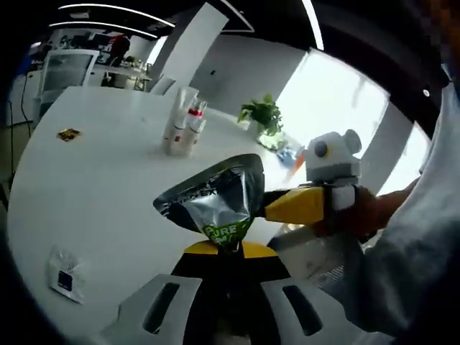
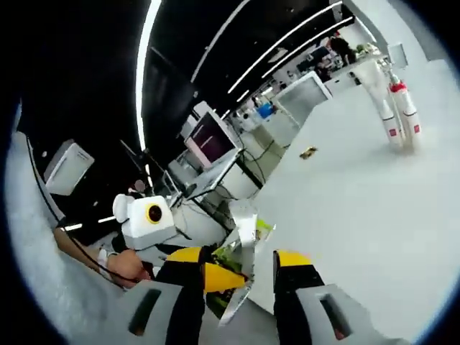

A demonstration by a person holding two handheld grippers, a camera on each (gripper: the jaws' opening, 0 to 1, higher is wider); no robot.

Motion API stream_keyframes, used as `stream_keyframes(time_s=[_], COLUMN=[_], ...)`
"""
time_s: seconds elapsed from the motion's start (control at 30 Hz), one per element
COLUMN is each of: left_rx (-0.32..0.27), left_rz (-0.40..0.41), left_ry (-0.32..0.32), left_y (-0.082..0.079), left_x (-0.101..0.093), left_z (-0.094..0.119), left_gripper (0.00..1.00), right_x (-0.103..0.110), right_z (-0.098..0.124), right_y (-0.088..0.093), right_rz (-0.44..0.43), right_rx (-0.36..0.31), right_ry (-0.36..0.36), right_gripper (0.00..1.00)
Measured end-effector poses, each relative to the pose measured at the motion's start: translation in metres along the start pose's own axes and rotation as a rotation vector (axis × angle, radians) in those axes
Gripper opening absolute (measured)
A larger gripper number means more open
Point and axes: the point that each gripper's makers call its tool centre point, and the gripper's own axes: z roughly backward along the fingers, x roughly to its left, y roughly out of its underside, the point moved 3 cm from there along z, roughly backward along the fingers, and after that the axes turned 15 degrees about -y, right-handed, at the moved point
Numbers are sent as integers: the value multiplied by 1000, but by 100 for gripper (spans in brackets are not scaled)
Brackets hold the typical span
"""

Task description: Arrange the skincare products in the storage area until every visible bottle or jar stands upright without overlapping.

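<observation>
A silver foil pouch [image 1: 215, 201] with green lettering hangs above the white table, pinched at its lower corner by my left gripper [image 1: 228, 249], which is shut on it. My right gripper [image 1: 298, 205] reaches in from the right, its yellow fingertip at the pouch's right edge. In the right gripper view the pouch [image 2: 245, 241] stands edge-on between the spread jaws of the right gripper [image 2: 241, 260], which is open. The left gripper [image 2: 215, 277] holds the pouch from the left there. Several white bottles [image 1: 183, 126] with red bands stand upright close together farther back on the table [image 1: 108, 187]; the same bottles [image 2: 397, 108] appear in the right gripper view.
A small flat sachet [image 1: 65, 277] lies near the table's near left edge. A small brown item [image 1: 68, 134] sits at the far left. A potted plant [image 1: 262, 115] stands behind the bottles. A person's sleeve [image 1: 410, 273] fills the right. Desks and monitors [image 2: 212, 140] stand beyond the table.
</observation>
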Motion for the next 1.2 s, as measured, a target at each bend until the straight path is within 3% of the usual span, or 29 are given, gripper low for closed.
stream_keyframes(time_s=[0.07,0.17,0.37,0.53,0.63,0.7,0.77,0.9,1.13,1.2], left_rx=[10,6,15,-7,-2,-27,-71,-104,-129,-126], left_rz=[-13,-39,-175,-198,-120,-108,-46,68,120,136], left_ry=[8,22,12,13,27,29,5,4,-60,-39], left_y=[2,3,10,8,6,1,-8,-17,-20,-20], left_x=[-2,-3,-11,-10,-10,-6,-1,11,28,25], left_z=[-1,-2,-4,-4,-5,-4,-2,4,5,4], left_gripper=[3,3,4,7,13,17,19,19,46,51], right_x=[-1,-5,-12,-11,-12,-14,-16,-23,-20,-15], right_z=[2,5,9,9,13,18,22,29,28,25], right_y=[-1,-1,5,3,2,-3,-6,-12,-14,-13], right_rz=[7,-29,-81,-51,-49,-49,-84,-99,-137,-145], right_rx=[4,-7,11,10,5,-26,-59,-109,-132,-122], right_ry=[-6,-7,28,18,14,27,18,44,19,-8], right_gripper=[18,15,9,4,2,0,0,0,0,0])
